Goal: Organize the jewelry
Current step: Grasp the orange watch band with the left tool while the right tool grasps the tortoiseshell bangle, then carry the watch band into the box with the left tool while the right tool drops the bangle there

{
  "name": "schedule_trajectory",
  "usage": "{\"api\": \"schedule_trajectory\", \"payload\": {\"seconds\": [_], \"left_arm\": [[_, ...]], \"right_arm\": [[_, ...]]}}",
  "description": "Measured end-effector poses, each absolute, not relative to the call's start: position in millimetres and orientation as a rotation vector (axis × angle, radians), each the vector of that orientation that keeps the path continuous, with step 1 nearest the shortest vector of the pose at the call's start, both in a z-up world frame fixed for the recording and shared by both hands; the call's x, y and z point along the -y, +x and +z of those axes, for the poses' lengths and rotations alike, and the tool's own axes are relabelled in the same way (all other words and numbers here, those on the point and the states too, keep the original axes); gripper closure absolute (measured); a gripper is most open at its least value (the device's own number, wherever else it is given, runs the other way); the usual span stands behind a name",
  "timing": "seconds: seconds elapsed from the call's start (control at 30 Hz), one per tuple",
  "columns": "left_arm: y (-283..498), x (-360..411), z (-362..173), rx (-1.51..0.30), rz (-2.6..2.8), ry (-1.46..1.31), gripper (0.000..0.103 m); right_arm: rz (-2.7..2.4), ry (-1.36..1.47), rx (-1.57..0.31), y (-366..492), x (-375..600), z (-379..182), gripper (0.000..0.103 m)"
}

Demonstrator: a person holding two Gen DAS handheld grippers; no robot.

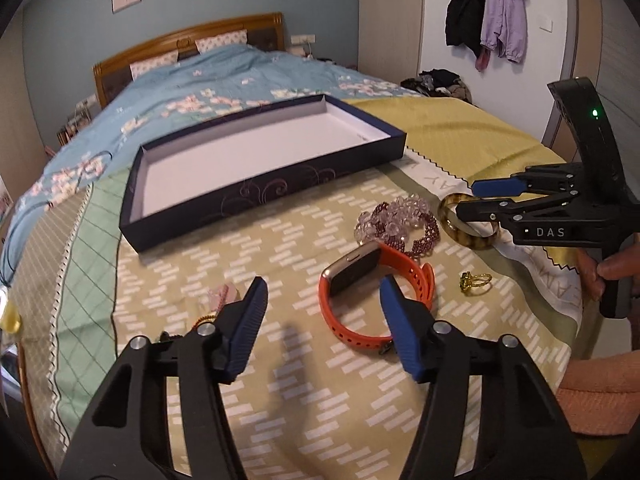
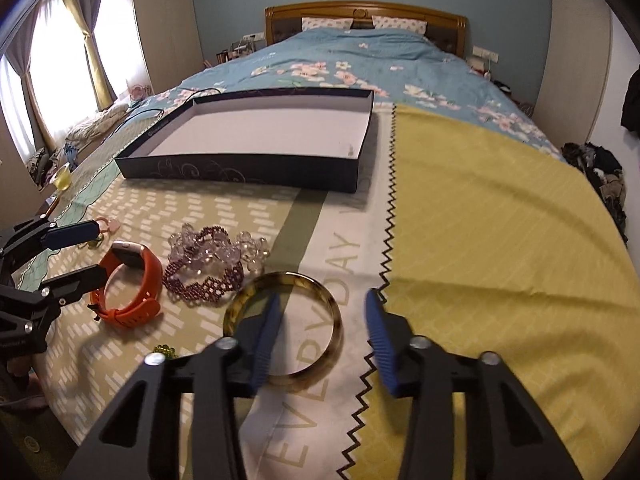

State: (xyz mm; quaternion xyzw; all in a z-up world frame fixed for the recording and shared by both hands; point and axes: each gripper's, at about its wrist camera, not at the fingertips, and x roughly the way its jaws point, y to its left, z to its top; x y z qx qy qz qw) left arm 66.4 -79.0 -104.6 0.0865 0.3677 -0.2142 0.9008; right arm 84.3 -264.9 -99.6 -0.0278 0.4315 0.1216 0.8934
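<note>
An empty dark blue box (image 1: 280, 188) (image 2: 248, 168) with a white inside lies on the bed. In front of it lie an orange smartwatch (image 1: 360, 284) (image 2: 132, 276), a clear and purple bead bracelet pile (image 1: 396, 224) (image 2: 208, 264), a tortoiseshell bangle (image 2: 316, 360) (image 1: 464, 236) and a small gold ring (image 1: 474, 280). My left gripper (image 1: 322, 288) is open, its right finger over the watch strap. My right gripper (image 2: 322, 302) is open, its left finger inside the bangle's ring and its right finger outside it.
A pink and gold trinket (image 1: 222, 296) (image 2: 106, 224) lies by the left finger. The items rest on patterned cloths (image 2: 480, 240) over a blue floral quilt (image 1: 192, 92). A wooden headboard (image 2: 364, 12) stands behind. Clothes hang on the wall (image 1: 488, 12).
</note>
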Motion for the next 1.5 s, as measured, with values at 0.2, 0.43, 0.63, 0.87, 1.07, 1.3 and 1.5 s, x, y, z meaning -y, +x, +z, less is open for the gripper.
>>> {"api": "schedule_trajectory", "payload": {"seconds": [0.2,0.43,0.63,0.87,1.07,1.3,1.5], "left_arm": [[78.2,80.9,-114.2,-0.856,-0.473,0.156,0.076],[81.1,80.2,-112.1,-0.867,-0.468,0.147,0.092],[84.7,69.9,-95.3,-0.832,-0.475,0.104,0.092],[106.2,47.8,-65.3,-0.768,-0.440,0.068,0.092],[143.5,30.9,-34.6,-0.706,-0.373,0.056,0.092],[211.8,18.7,-20.1,-0.715,-0.311,0.020,0.092],[259.4,14.6,-29.9,-0.750,-0.258,-0.009,0.092]], "right_arm": [[0.273,-0.037,-0.906,89.5,271.8,-99.5,0.095],[0.322,0.017,-0.900,90.7,279.3,-93.7,0.097],[0.322,0.039,-0.828,93.1,283.7,-71.4,0.097],[0.369,0.031,-0.743,119.5,272.2,-41.5,0.097],[0.396,0.026,-0.709,165.3,255.2,-27.1,0.097],[0.384,0.045,-0.728,223.3,239.9,-30.6,0.097],[0.350,0.064,-0.753,264.4,230.7,-40.2,0.097]]}}
